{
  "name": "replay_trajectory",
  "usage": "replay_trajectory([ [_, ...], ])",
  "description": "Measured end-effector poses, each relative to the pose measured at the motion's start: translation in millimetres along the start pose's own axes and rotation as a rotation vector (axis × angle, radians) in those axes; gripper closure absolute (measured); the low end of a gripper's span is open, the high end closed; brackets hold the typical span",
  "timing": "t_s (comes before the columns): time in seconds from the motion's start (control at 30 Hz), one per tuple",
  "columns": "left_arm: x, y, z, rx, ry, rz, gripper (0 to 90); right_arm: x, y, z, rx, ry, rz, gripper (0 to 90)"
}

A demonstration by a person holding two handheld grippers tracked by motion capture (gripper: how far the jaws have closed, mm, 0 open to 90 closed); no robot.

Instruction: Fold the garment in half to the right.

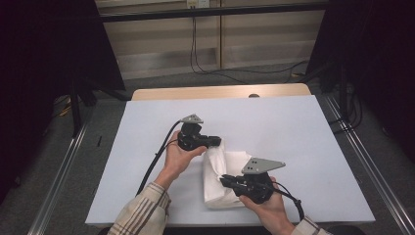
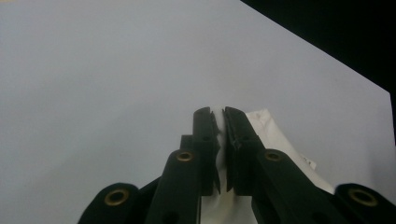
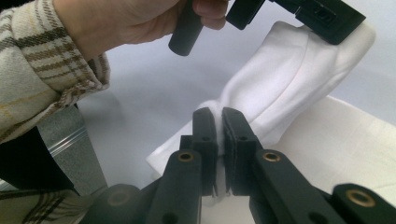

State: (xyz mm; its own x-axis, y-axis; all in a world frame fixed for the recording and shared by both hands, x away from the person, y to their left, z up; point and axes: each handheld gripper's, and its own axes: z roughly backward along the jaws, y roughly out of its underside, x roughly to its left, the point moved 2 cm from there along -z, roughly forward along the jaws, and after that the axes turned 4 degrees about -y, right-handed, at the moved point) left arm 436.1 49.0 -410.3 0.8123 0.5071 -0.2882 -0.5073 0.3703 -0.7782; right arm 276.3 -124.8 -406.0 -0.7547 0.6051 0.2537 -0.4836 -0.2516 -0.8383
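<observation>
Counter [image 1: 293, 122]: pale blue-grey top, wooden edge [image 1: 220, 91] showing at its far side. Beyond the counter: grey floor [image 1: 161, 81], black cables [image 1: 210, 68] trailing across it. Metal rails [image 1: 58, 171] flank the counter left and right.

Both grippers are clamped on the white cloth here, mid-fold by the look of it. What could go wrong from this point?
The left gripper pinches just a thin edge of the white cloth, so that edge might slip out if pulled. The right gripper also bites a narrow fold; uneven lifting could undo the crease between them. The cloth lies close to the table's near edge, so a tug toward the person may drag it off.
</observation>
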Motion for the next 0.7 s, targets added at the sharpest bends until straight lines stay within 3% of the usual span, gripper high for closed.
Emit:
replay_trajectory([
  [0.7,-4.3,6.0,-22.5,0.033,-0.003,0.011,83.9,-6.8,10.5,3.4,0.031,0.020,-0.010,84.9],
])
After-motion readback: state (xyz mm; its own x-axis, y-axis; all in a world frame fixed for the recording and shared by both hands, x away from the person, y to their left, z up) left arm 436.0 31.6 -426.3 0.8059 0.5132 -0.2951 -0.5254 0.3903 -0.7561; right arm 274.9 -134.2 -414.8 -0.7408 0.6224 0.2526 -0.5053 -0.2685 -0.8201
